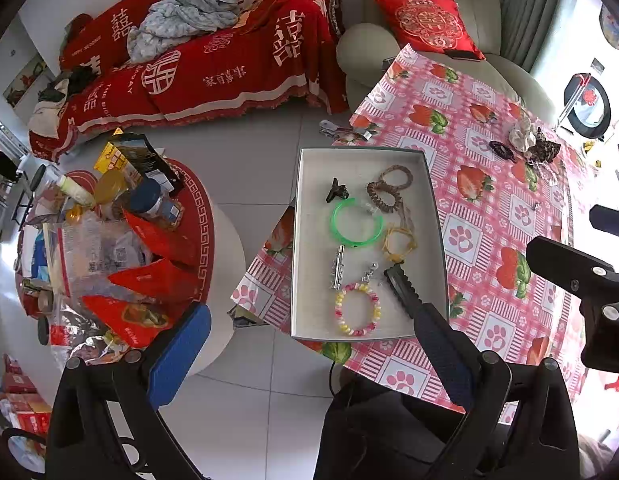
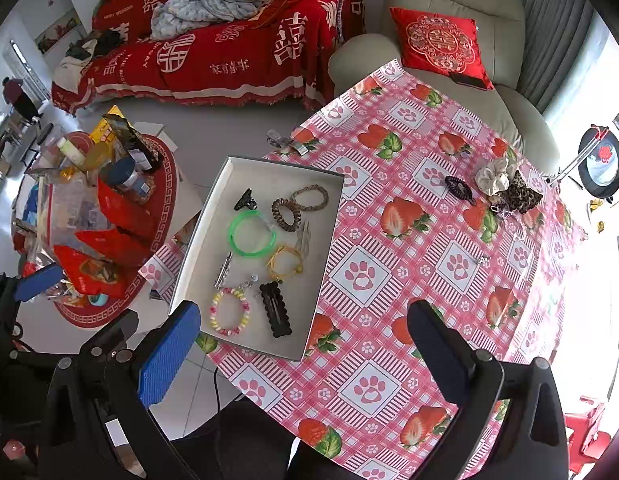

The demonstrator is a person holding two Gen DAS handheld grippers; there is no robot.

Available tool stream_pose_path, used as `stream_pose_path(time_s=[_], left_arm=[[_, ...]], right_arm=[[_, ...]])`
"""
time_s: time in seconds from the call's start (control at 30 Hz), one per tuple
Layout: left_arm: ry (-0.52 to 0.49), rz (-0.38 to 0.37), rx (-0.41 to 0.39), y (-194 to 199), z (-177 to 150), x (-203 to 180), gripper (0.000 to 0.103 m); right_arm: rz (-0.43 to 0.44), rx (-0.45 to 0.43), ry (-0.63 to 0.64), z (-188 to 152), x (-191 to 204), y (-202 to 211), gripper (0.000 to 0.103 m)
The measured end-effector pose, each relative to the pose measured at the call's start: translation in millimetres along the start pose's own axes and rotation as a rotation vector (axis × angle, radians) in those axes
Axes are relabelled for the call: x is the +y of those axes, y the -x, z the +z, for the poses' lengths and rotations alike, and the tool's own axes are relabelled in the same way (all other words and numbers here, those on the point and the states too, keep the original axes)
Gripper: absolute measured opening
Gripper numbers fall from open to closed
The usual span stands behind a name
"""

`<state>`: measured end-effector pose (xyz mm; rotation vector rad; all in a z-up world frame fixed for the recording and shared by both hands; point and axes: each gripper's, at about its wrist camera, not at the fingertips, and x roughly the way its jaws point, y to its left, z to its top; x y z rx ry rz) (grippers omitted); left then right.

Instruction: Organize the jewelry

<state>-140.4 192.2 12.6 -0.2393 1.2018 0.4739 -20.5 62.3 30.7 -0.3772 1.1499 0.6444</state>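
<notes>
Jewelry tray [image 2: 197, 240] on strawberry tablecloth [image 2: 409, 280], holding green bangle [image 2: 251, 236], beaded bracelet [image 2: 229, 314], black snap clip [image 2: 274, 309]; scrunchies [image 2: 505, 186] loose at 2 o'clock; left gripper [image 1: 305, 340] and right gripper [image 2: 305, 344] wide open, empty, above table.

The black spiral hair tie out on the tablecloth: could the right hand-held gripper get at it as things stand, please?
Probably yes. The black spiral hair tie lies alone on the tablecloth, apart from the scrunchies. The right hand-held gripper is open and empty, with nothing standing between them.
</notes>
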Motion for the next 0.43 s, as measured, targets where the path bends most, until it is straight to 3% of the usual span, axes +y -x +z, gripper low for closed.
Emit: stream_pose_path(time_s=[0.43], left_arm=[[-0.014, 0.005, -0.004, -2.2, 2.8, -0.6, 0.103]], right_arm=[[0.002, -0.001, 0.002, -0.3, -0.8, -0.2, 0.103]])
